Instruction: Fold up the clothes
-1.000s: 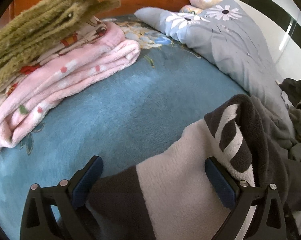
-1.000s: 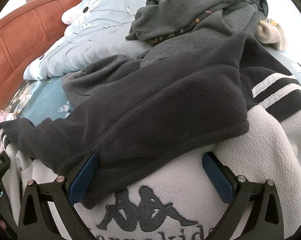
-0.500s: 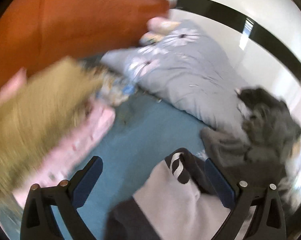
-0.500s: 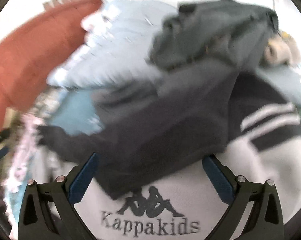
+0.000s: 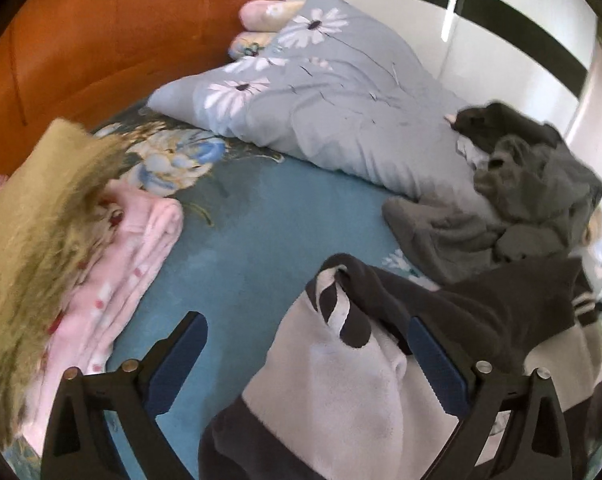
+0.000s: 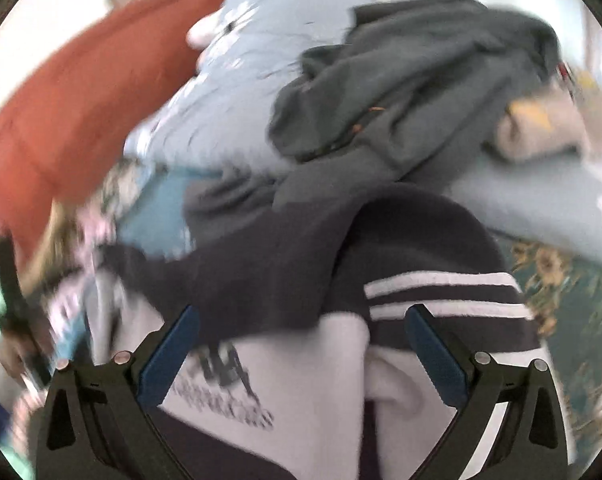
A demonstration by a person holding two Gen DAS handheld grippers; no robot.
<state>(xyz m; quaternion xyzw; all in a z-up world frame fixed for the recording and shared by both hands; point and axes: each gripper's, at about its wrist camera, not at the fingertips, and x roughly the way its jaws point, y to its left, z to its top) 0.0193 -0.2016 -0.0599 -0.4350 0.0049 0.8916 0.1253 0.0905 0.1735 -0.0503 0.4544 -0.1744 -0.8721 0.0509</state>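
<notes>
Blue plush bedding [image 5: 261,232] carries everything we work on. Nearest us, at six o'clock, our left gripper [image 5: 307,364] and right gripper [image 6: 303,350] both hang released, jaws wide, over the grey-and-dark fleece sweatshirt [image 5: 341,380], which lies bunched beneath them with a striped cuff flopped over. Compared with a second ago we have lifted and pulled back, so more of the bed shows; we judge the last fold is laid and nothing is gripped. At nine o'clock sits the folded pink stack [image 5: 133,264] under an olive knit [image 5: 33,232]. Farther, at two o'clock, unfolded grey clothes [image 5: 533,200] wait beside the floral pillow [image 5: 333,96].
</notes>
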